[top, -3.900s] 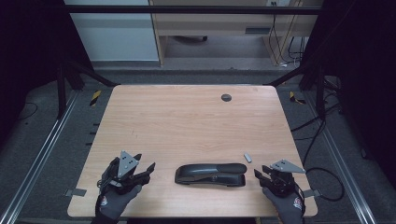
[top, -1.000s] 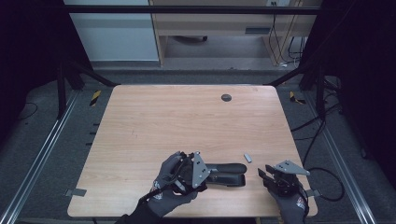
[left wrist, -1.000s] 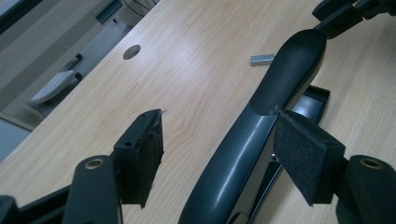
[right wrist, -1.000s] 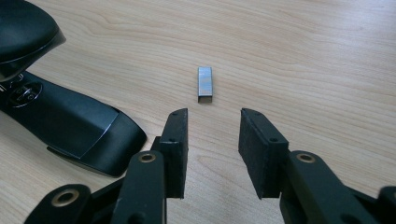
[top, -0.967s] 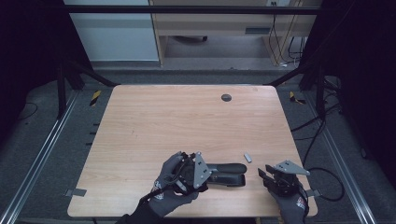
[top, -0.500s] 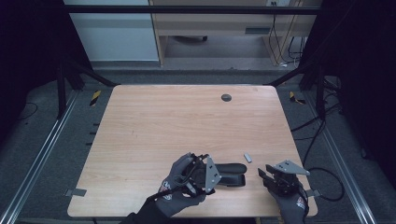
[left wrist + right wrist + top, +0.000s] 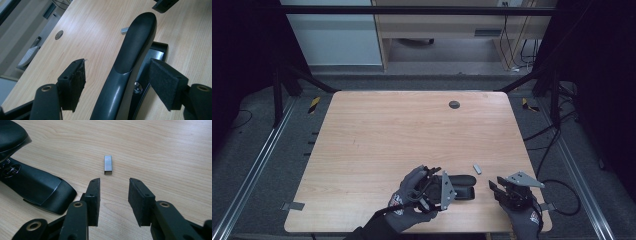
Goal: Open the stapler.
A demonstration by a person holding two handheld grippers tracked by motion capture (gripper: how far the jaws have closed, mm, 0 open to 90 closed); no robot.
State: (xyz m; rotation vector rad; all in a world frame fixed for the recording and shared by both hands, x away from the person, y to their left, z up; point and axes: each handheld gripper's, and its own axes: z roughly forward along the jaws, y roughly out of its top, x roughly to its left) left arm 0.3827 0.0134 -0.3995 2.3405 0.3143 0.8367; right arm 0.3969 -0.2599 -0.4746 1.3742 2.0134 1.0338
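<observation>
Long black plastic stapler (image 7: 135,47) straddled by left hand-held gripper (image 7: 117,82), jaws apart, untouched; right hand-held gripper (image 7: 113,195) jaws apart near small grey metal staple strip (image 7: 108,164).

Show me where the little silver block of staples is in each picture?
High view: the staple strip lies on the table, just up and right of the black stapler.
Left gripper view: the strip sits near the top, left of the stapler's rounded tip.
Right gripper view: the strip lies ahead of the open jaws, middle of the picture.
Shared landmark: the stapler, beside the strip in all three.
</observation>
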